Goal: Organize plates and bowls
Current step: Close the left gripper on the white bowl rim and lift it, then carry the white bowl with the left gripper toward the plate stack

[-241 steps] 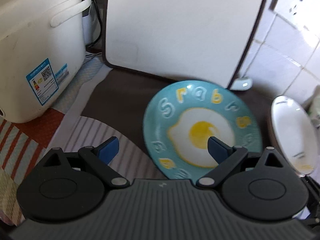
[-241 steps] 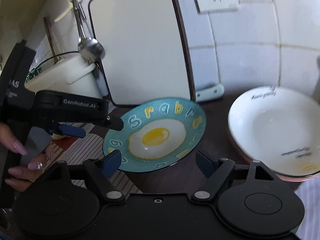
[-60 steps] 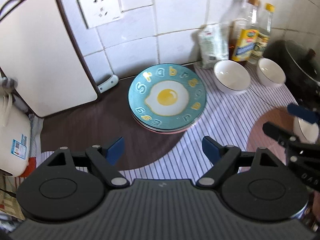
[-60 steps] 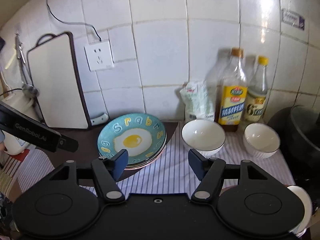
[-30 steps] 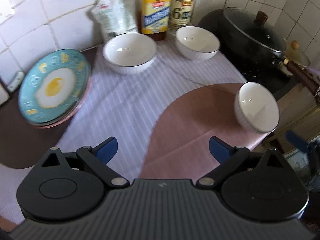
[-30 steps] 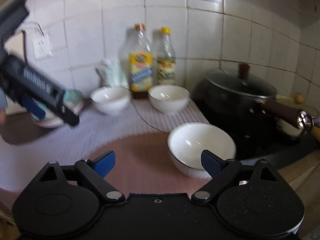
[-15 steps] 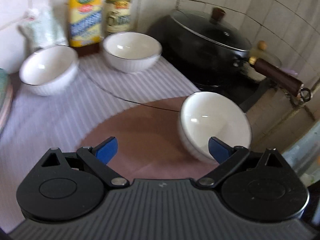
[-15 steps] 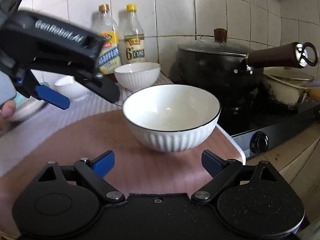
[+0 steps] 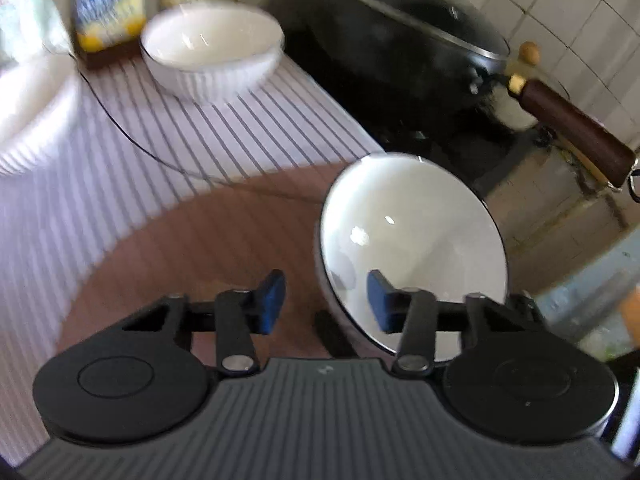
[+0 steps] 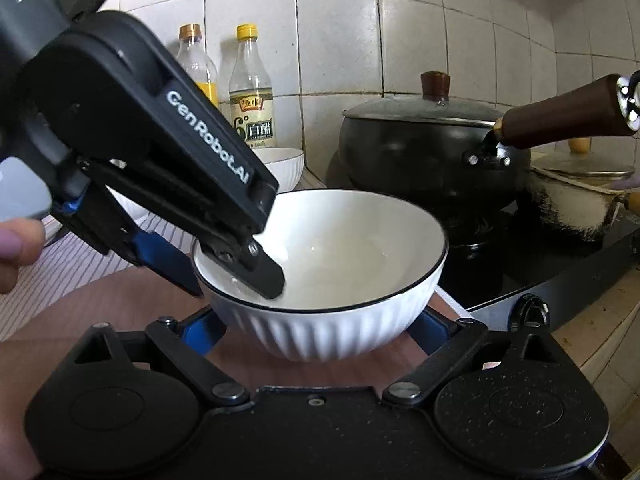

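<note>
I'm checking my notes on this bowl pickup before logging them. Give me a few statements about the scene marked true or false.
1. The left gripper straddles the rim of the near white bowl, one finger inside and one outside. True.
2. The left gripper's fingers have already clamped on the rim. False: a gap still shows on both sides of the rim.
3. The right gripper has its fingers on either side of that bowl's body. True.
4. The bowl holds soup. False: it is empty.
5. The black pot has no lid. False: a lid with a brown knob covers it.
</note>
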`<state>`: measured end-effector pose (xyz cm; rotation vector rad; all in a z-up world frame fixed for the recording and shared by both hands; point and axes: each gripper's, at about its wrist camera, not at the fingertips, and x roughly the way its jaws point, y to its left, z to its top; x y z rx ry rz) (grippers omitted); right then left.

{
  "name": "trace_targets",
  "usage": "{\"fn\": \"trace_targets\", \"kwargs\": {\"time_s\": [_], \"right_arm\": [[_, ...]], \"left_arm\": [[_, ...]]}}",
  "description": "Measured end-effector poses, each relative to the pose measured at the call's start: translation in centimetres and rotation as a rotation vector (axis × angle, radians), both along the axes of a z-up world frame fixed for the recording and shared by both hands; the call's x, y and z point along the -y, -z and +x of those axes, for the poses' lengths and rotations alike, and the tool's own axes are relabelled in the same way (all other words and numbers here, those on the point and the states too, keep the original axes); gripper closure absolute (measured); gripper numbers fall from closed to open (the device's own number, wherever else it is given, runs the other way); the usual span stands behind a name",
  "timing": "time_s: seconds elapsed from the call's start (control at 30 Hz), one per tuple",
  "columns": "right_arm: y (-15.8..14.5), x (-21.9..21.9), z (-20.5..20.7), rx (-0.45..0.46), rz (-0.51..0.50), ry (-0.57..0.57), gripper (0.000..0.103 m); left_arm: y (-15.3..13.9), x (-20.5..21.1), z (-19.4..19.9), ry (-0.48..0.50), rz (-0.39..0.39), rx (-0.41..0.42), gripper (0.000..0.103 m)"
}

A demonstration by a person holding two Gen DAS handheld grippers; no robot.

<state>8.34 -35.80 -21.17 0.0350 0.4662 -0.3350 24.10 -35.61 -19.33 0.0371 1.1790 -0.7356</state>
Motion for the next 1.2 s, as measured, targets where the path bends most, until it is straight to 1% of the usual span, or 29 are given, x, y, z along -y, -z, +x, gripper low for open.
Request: {"fn": "trace_targets", "kwargs": {"time_s": [0.03,0.07,0.1,0.23,0.4,0.47,0.53,0.73,0.87,1.07,1.2], "right_arm": [[0.0,0.0,0.1,0.005,0.003,0.005,0.006],[-0.1,0.1,0.2,0.01,0.009,0.01,0.005],[-0.1,0.1,0.3,0.011,0.011,0.012,0.005],[-0.2,0.0,0.6,0.006,-0.016,0.0,0.005],[-1.1,-1.0,1.0,-0.018,-0.043,-0.05,0.005],[-1.7,-1.6,1.1,-0.025,-0.039,-0.06,0.005],[-2.2,-2.1,1.0,-0.009,-0.03,-0.06,0.005],[-3.7,-4.5,0.9,0.025,-0.036,-0.083,0.005],[-4.7,-6.7,1.0,0.033,-0.039,-0.119,0.005],[-5.9,-9.8,1.8,0.047,-0.024,-0.194,0.005],[-6.3,-12.0,2.8,0.054,-0.013,-0.26,0.005]], "left_arm": [[0.3,-0.1,0.3,-0.015,-0.008,-0.022,0.07],[0.3,-0.1,0.3,-0.022,-0.017,-0.013,0.073],[0.3,0.0,0.3,-0.018,-0.007,-0.01,0.08],[0.2,-0.1,0.0,-0.02,0.015,0.004,0.084],[-1.0,-0.7,-0.4,-0.035,0.066,0.018,0.084],[-1.7,-1.3,-0.5,-0.043,0.069,0.015,0.084],[-2.4,-2.2,-0.6,-0.054,0.053,0.022,0.084],[-4.4,-4.6,-1.1,-0.064,0.07,0.052,0.084],[-6.0,-6.9,-1.2,-0.079,0.079,0.07,0.084],[-8.4,-11.4,-0.8,-0.151,0.079,0.066,0.084],[-9.0,-14.3,-1.1,-0.192,0.09,0.089,0.084]]}}
